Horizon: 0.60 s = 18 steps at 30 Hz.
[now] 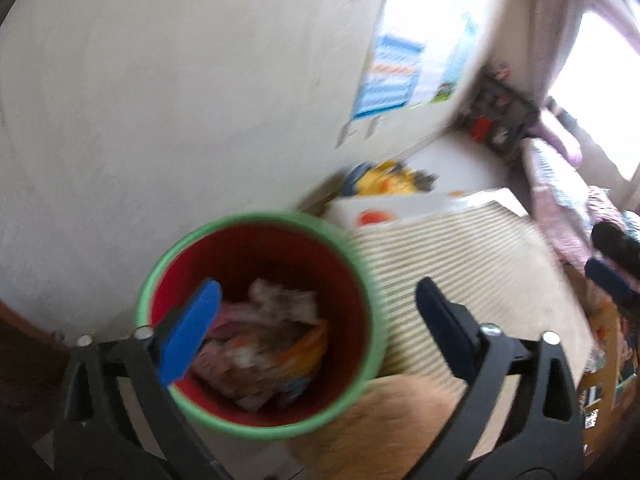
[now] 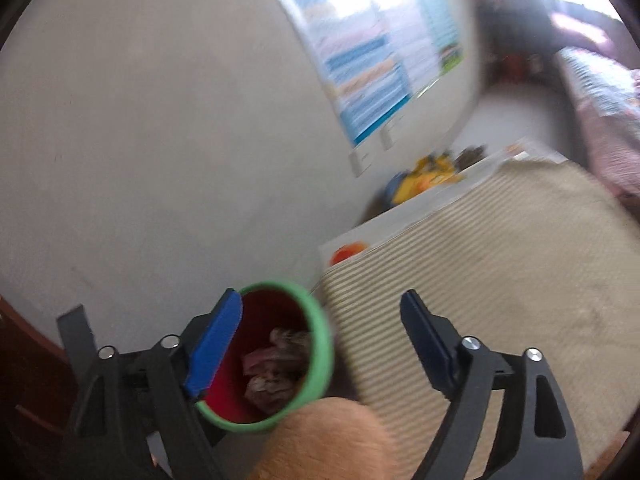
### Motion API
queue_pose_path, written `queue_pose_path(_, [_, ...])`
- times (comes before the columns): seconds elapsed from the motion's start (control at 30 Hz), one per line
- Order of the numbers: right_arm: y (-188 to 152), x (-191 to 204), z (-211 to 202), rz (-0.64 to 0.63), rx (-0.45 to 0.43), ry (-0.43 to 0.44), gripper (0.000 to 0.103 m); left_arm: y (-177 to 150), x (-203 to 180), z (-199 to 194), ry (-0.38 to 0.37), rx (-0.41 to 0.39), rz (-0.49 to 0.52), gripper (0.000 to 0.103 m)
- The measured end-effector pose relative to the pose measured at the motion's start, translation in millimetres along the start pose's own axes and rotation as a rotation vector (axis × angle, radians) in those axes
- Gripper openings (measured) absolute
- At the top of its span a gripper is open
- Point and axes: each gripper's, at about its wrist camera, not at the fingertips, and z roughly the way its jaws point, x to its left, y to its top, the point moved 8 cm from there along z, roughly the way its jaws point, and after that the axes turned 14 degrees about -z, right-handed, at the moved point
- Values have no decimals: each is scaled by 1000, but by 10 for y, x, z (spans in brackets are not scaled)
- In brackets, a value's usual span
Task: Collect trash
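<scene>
Trash fills red bin by the wall (frames blurred) | striped mat beside | tan furry object partly blocks view | left gripper, right gripper spread, empty

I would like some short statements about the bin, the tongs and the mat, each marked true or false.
1. The bin has a green rim and a red inside. True.
2. The bin is empty. False: crumpled wrappers lie in it.
3. The left tongs are open and hold nothing. True.
4. The right tongs are shut on a wrapper. False: they are open with nothing between them.
5. A striped mat lies on the floor beside the bin. True.
6. The wall is bare. False: a poster hangs on it.
</scene>
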Motion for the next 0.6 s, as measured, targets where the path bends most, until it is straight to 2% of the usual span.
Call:
queue_pose_path(0.07, [11,-175,-262,-1,-48,-57,89,18,-295,-132,-50,-46,29,98])
queue_pose_path(0.2, [-15,-541,-886,-8,-159,-202,96,-42,-882,-372,-129,-102,110,98])
queue_pose_path(0.3, [-81,-753,-1220,-25,-203,-309,97,-122,-1313,-519,-164,-126,171,98])
queue_pose_path(0.43, [-208,-989,-1547,-27,-240,-425,97,-172,-1759,-701,-227,-184,192,98])
queue_pose_path(0.5, [-255,-1085,-1688,-18,-273,-455,97,-176,-1941,-755,-245,-207,191,98])
queue_pose_path(0.6, [-304,-1230,-1725,-10,-278,-476,97,-214,-2135,-811,-238,-224,196,98])
